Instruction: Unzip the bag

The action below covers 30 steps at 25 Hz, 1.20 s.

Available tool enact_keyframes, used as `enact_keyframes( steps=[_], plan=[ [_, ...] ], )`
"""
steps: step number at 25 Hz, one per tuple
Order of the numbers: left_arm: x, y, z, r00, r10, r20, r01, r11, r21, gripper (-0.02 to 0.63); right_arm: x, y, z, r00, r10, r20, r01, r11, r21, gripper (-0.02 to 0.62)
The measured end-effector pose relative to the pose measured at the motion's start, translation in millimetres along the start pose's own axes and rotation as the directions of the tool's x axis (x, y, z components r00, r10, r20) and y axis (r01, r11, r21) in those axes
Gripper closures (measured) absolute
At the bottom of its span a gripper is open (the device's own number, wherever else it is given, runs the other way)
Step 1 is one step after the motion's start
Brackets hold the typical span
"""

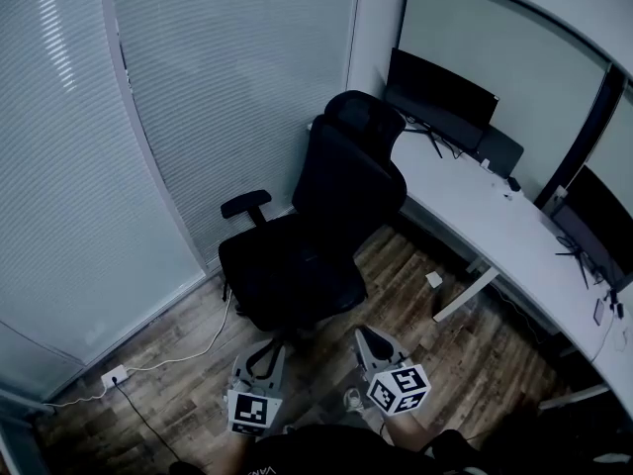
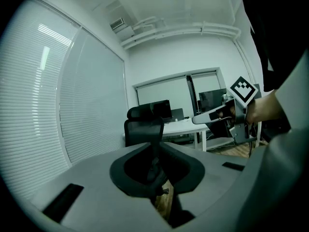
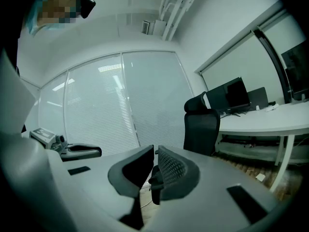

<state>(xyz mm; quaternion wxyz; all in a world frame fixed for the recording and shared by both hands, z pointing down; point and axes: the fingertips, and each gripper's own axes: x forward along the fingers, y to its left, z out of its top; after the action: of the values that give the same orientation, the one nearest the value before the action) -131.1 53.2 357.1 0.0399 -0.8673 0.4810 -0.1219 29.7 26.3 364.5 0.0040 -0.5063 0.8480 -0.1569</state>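
No bag shows in any view. In the head view my left gripper [image 1: 267, 349] and right gripper [image 1: 368, 339] are held side by side low in the picture, above the wooden floor and just in front of a black office chair [image 1: 316, 226]. The left gripper view shows the left gripper's [image 2: 158, 146] jaws drawn together with nothing between them. My right gripper [image 3: 155, 154] also has its jaws together and holds nothing. Each gripper appears in the other's view: the right gripper [image 2: 212, 115] in a hand, the left gripper [image 3: 82, 151] at the left.
A long white desk [image 1: 495, 216] runs along the right with two dark monitors [image 1: 440, 97] [image 1: 598, 221]. Glass walls with blinds [image 1: 198, 97] close the left and back. A white power strip [image 1: 114, 375] with its cable and a small white box [image 1: 433, 279] lie on the floor.
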Motion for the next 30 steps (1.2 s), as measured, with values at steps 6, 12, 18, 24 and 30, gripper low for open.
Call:
enact_keyframes(
  steps=[6,12,18,24,30],
  plan=[
    [-27.0,-3.0,7.8,0.999,-0.022,0.028,0.022,1.000,-0.006,0.566,-19.3,19.7,2.2,1.000,-0.016,0.027,0.016,1.000,-0.006,0.538],
    [-45.1,-14.4,6.7,0.998,-0.055,0.036,0.056,0.998,-0.021,0.580,-40.9,35.6,-7.2,0.999,-0.032,0.034,0.032,0.999,-0.008,0.540],
    [-58.5,-21.6,3.0,0.996,-0.086,0.024,0.086,0.996,-0.008,0.586,-55.3,49.2,-18.1,0.999,-0.049,0.024,0.049,0.999,-0.010,0.545],
    [-65.9,-31.6,3.6,0.994,-0.105,0.022,0.106,0.994,-0.024,0.586,-66.2,54.1,-23.6,0.998,-0.058,0.022,0.058,0.998,-0.016,0.547],
    [-70.5,-36.7,1.6,0.994,-0.109,0.015,0.110,0.994,-0.025,0.586,-69.6,56.1,-24.7,0.998,-0.059,0.015,0.060,0.998,-0.028,0.548]
  ],
)
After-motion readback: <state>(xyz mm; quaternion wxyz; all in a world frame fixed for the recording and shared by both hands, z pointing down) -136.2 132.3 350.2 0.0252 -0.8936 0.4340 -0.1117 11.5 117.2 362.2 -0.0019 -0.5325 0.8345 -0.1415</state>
